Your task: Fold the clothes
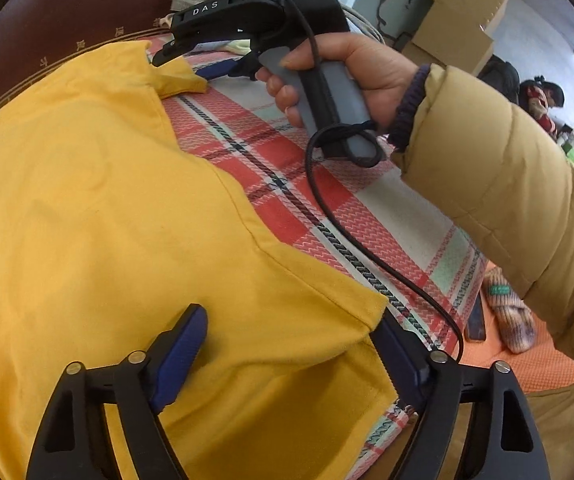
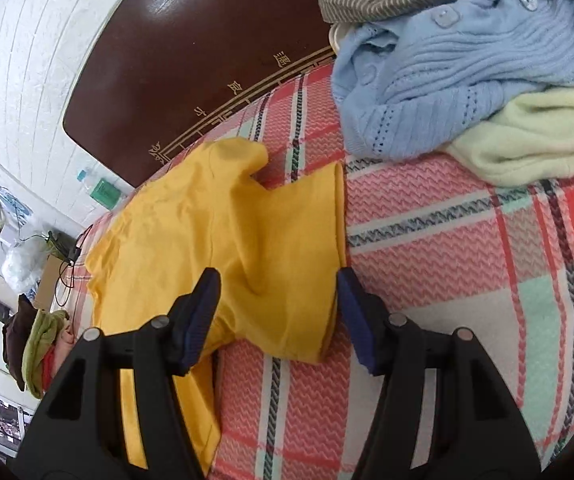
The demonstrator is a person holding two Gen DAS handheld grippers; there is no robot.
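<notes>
Yellow T-shirt (image 1: 99, 208) lay spread on the plaid blanket (image 1: 371, 216), lightly creased, one sleeve (image 2: 303, 216) between the right gripper (image 2: 279, 312) fingers. Left gripper (image 1: 291, 344) fingers spread wide, straddling the shirt's hem corner, nothing clamped. Right gripper fingers likewise released, astride the sleeve. Bare blanket lay right of both fingers; blue knit cardigan (image 2: 459, 76) heaped beyond. Right hand (image 1: 351, 80) gripped its handle upright.

yellow shirt (image 1: 107, 208), red plaid blanket (image 2: 467, 280), light-blue ribbed sweater (image 2: 447, 64)
</notes>
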